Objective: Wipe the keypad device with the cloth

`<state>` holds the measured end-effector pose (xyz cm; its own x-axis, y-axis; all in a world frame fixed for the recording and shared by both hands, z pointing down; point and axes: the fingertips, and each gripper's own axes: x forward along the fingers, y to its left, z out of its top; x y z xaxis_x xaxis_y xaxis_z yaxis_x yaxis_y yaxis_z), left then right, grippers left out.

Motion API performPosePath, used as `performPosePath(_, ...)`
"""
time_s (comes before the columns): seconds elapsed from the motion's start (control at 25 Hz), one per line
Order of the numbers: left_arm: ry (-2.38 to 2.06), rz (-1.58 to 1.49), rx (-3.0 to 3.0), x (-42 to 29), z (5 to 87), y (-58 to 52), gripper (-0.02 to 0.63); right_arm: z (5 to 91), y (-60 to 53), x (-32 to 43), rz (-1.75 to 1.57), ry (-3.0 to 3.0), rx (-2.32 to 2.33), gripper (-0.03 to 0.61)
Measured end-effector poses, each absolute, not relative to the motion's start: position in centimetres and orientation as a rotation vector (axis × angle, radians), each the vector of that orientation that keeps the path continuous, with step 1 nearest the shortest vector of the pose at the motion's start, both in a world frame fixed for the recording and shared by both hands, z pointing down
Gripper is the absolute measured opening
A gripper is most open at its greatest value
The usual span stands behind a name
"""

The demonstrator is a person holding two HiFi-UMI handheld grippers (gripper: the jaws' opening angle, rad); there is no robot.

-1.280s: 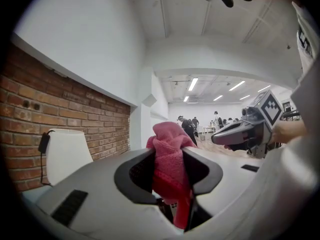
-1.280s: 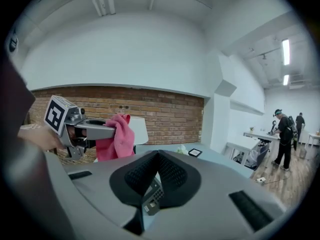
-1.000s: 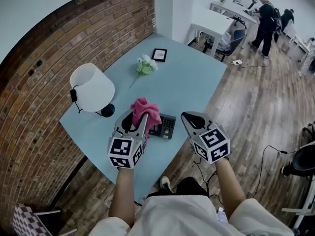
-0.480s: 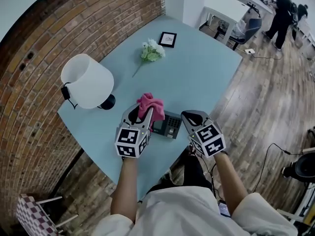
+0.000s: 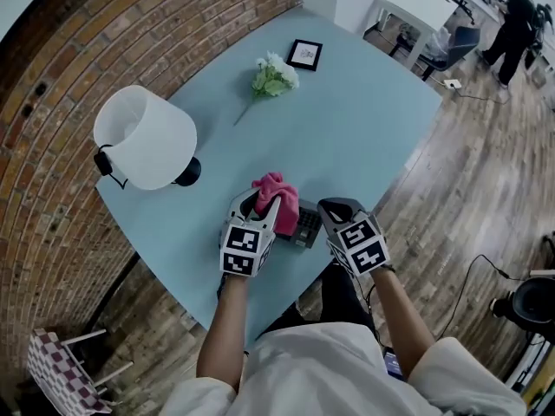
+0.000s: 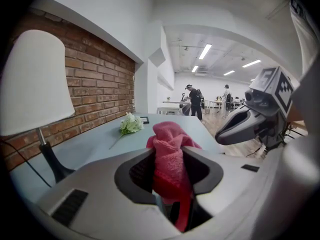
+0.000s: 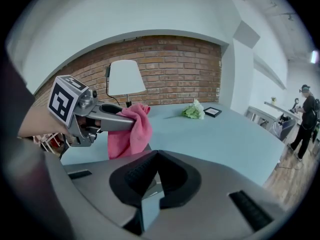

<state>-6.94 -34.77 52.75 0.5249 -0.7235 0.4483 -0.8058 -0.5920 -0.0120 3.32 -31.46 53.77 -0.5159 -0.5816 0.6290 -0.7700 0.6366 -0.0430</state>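
Note:
My left gripper (image 5: 260,204) is shut on a pink cloth (image 5: 279,191), which bunches out past its jaws over the left part of the dark keypad device (image 5: 306,223). The keypad lies on the light blue table (image 5: 364,128) near its front edge, mostly hidden between the two grippers. In the left gripper view the cloth (image 6: 170,151) fills the gap between the jaws. My right gripper (image 5: 329,208) hovers just right of the keypad, its jaws closed with nothing in them (image 7: 156,154). From the right gripper view, the left gripper (image 7: 107,121) and hanging cloth (image 7: 131,131) show at left.
A white lamp (image 5: 147,137) stands at the table's left side by the brick wall (image 5: 78,50). A flower bunch (image 5: 274,78) and a small picture frame (image 5: 305,55) lie at the far end. The table edge (image 5: 299,280) runs just below the grippers; people stand far off (image 5: 513,11).
The left gripper has carried the cloth to the right, from beside the keypad to over its left part. The right gripper has kept its place beside the keypad. The head view has shifted.

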Motion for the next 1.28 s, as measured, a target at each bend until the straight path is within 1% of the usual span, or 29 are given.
performPosePath(0.12, -1.295, 0.675, 2.552, -6.9, 54.3, -34.7, 0.164, 54.9, -31.4, 2.9, 0.392, -2.267, 1.014, 0.025)
performPosePath(0.36, -1.316, 0.625, 2.562, -7.0, 54.9, -34.5, 0.167, 56.5, -31.2, 2.8, 0.406, -2.251, 0.993, 0.026)
performPosePath(1.28, -1.311, 0.683, 2.444, -9.8, 61.1, -29.4, 0.169, 56.5, -31.2, 2.5, 0.453, -2.319, 1.078, 0.026)
